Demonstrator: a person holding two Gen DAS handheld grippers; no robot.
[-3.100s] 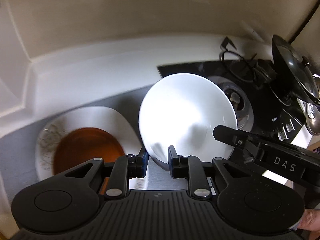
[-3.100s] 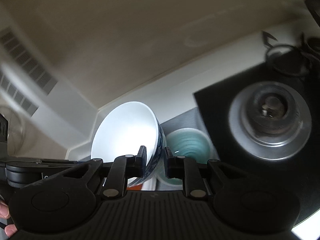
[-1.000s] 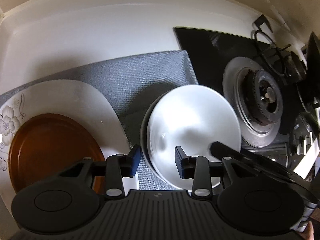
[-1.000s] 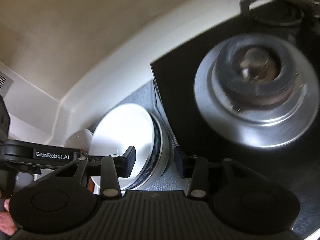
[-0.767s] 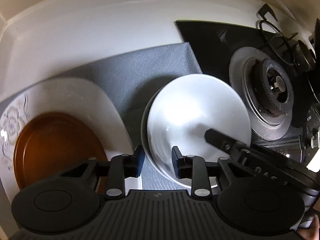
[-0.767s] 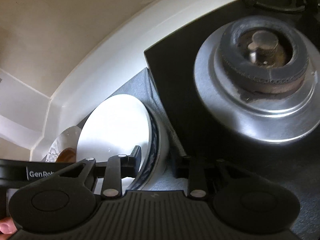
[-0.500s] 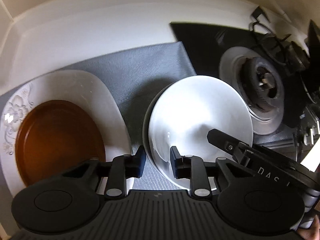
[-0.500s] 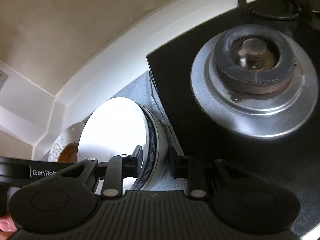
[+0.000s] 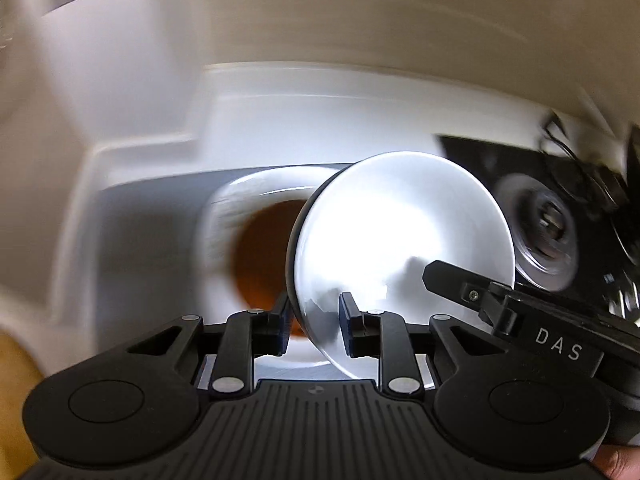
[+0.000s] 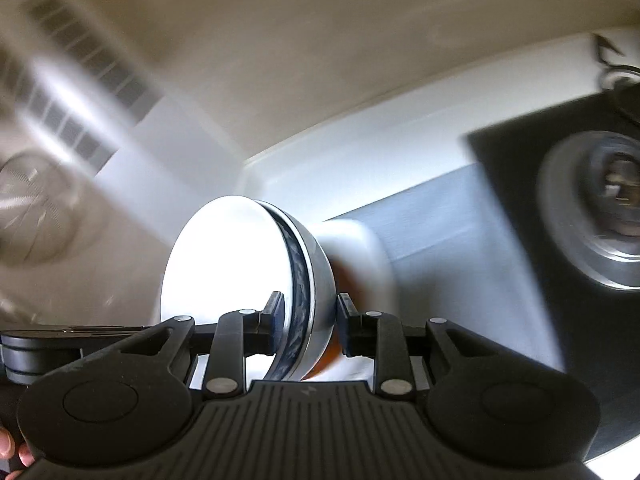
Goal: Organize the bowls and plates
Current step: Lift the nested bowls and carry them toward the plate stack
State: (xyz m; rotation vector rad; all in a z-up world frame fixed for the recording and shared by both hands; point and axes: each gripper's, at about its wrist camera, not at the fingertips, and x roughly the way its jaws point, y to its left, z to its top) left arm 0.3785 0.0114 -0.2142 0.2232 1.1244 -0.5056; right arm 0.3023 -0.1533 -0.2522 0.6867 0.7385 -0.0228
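Now both tongs grip the same nested pair of bowls, lifted and tilted in the air above the counter. From the left wrist view, the left gripper (image 9: 313, 322) is clamped on the near rim of the white bowl (image 9: 400, 240), one finger outside the wall and the other inside against the bright interior; the right gripper (image 9: 520, 312) reaches in from the right, its dark finger lying across the bowl's inner face (the letters DAS show on its side). Behind and below the bowl sits a white plate (image 9: 224, 216) with a brown plate (image 9: 260, 252) lying on it, both on a grey mat (image 9: 152, 216) spread over the white counter; all of this is heavily smeared by motion. To the right lies the black stove (image 9: 480, 160) with its round burner (image 9: 548, 236). From the right wrist view, the right gripper (image 10: 310, 326) is closed over the edges of the stack: the white bowl (image 10: 224, 264) sits inside a second bowl with a blue pattern (image 10: 298, 280), which sits in turn within a grey outer bowl (image 10: 320, 280), their rims standing nearly on edge. The white plate (image 10: 360, 248) and a sliver of brown peek out behind the stack, with the mat (image 10: 440, 220) and the burner (image 10: 600, 216) beyond.
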